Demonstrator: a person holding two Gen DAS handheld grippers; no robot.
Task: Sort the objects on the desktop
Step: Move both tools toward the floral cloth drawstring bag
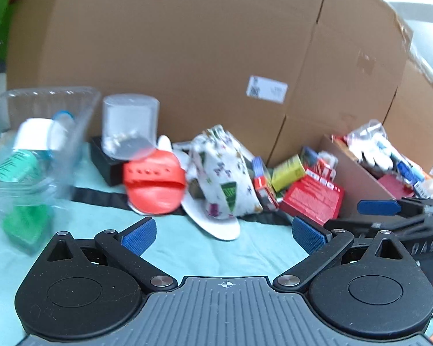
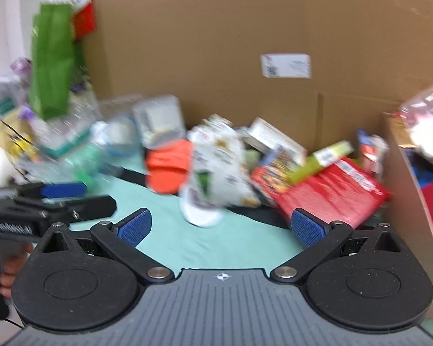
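Cardboard fills the back of both views: a big box wall (image 1: 187,57) behind a heap I have not yet sorted, as far as I can judge. A mint cloth (image 1: 202,248) covers the desk, and on it the pile runs from a clear tub (image 1: 43,121) on the left to a small open carton (image 1: 355,173) on the right. Between them lie a printed pouch (image 1: 225,178), a red pack (image 1: 311,199), an orange piece (image 1: 153,184), a clear jar (image 1: 130,124) and a yellow-green box (image 1: 288,173), all touching or leaning on each other. The tub already holds bottles and the carton holds packets, so some sorting may be done; most looks left.

My left gripper (image 1: 222,235) has its fingers wide apart with nothing between them, just short of the pouch. My right gripper (image 2: 220,227) is spread the same way and empty, also facing the pouch.

The left view alone shows the tub's contents with a green bottle (image 1: 17,167) and the carton's inside. The right view alone shows a green bag (image 2: 53,57) up left, a white box (image 2: 274,138) behind the pouch, and part of a hand (image 2: 11,271) on the left gripper's handle.
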